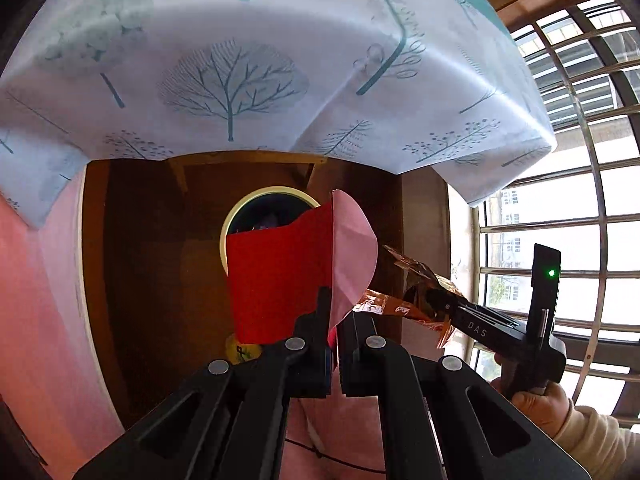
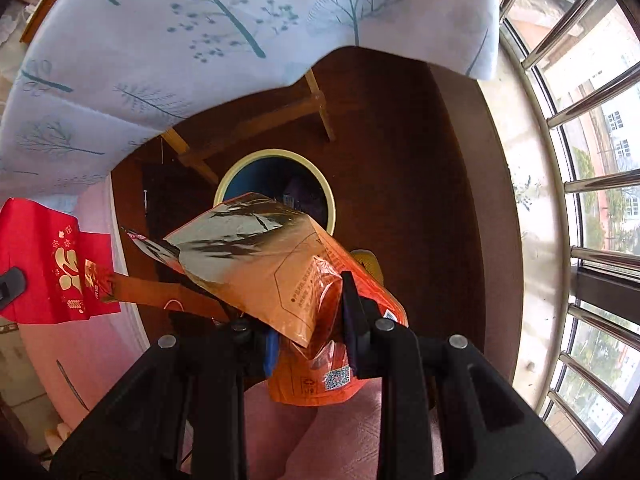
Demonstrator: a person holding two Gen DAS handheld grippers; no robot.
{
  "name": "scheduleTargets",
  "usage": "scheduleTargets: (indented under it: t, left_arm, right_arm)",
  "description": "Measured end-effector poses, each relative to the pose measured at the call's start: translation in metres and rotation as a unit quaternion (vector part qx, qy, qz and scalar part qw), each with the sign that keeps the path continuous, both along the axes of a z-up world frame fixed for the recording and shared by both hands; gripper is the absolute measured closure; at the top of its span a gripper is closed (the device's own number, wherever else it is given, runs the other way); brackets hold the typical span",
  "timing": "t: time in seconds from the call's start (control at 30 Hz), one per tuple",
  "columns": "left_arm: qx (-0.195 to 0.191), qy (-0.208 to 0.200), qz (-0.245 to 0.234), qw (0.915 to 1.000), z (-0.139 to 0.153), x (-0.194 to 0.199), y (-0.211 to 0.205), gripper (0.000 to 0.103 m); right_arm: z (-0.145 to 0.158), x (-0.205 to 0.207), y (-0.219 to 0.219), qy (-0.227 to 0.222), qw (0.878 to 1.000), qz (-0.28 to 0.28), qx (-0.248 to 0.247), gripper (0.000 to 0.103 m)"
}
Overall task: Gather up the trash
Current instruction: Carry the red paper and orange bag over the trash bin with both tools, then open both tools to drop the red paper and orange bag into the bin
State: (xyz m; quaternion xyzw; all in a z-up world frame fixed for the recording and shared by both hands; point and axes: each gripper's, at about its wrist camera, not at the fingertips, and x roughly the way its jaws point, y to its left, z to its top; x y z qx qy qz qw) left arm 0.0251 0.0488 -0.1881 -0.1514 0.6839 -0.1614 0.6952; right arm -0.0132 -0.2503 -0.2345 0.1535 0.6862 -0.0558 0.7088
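Observation:
My left gripper (image 1: 334, 320) is shut on a red paper envelope (image 1: 280, 272) with a pink inner flap, held above a round bin (image 1: 240, 216) with a cream rim on the dark floor. My right gripper (image 2: 304, 312) is shut on a crumpled orange foil snack bag (image 2: 260, 256), which hangs over the same bin (image 2: 320, 176); some trash lies inside it. In the left wrist view the right gripper (image 1: 440, 304) and its foil bag (image 1: 416, 292) sit just right of the envelope. The red envelope (image 2: 48, 264) shows at the left of the right wrist view.
A table draped in a white tree-print cloth (image 1: 240, 80) overhangs just behind the bin, with wooden legs (image 2: 320, 100) beneath. A barred window (image 2: 580, 200) curves along the right. A person's hand (image 1: 536, 400) grips the right tool. Pink fabric (image 1: 48, 300) lies on the left.

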Motion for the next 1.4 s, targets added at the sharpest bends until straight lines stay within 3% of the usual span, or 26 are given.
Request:
scheduleTargets:
  t: [0.4,0.63,0.77,0.87,0.93,1.1,1.23,1.4]
  left_arm:
    - [0.0,0.043,0.015,0.9989,-0.178,0.035,-0.046,0.1]
    - [-0.001,0.039,0.003,0.9992,-0.244,0.037,-0.069,0.1]
    - [0.025,0.051,-0.002,0.9984,-0.276,0.035,-0.074,0.093]
    - [0.025,0.068,0.01,0.9973,-0.292,0.032,-0.067,0.078]
    - [0.028,0.078,0.016,0.9964,-0.298,0.032,-0.063,0.07]
    - [0.035,0.083,0.008,0.9959,-0.3,0.032,-0.058,0.069]
    - [0.055,0.075,-0.004,0.9957,-0.292,0.031,-0.058,0.069]
    - [0.067,0.068,-0.001,0.9954,-0.277,0.029,-0.05,0.069]
  right_arm:
    - [-0.16,0.027,0.004,0.036,0.995,-0.053,0.078,0.08]
    - [-0.219,0.044,0.021,0.022,0.994,-0.036,0.099,0.079]
    - [-0.242,0.052,0.025,0.015,0.993,-0.031,0.112,0.069]
    - [-0.253,0.059,0.028,0.013,0.993,-0.024,0.118,0.056]
    - [-0.254,0.061,0.03,0.009,0.994,-0.013,0.112,0.054]
    - [-0.248,0.061,0.03,0.004,0.994,-0.002,0.112,0.052]
    - [-0.243,0.062,0.031,-0.001,0.993,0.004,0.121,0.036]
    - [-0.241,0.065,0.034,-0.006,0.993,0.008,0.114,0.036]
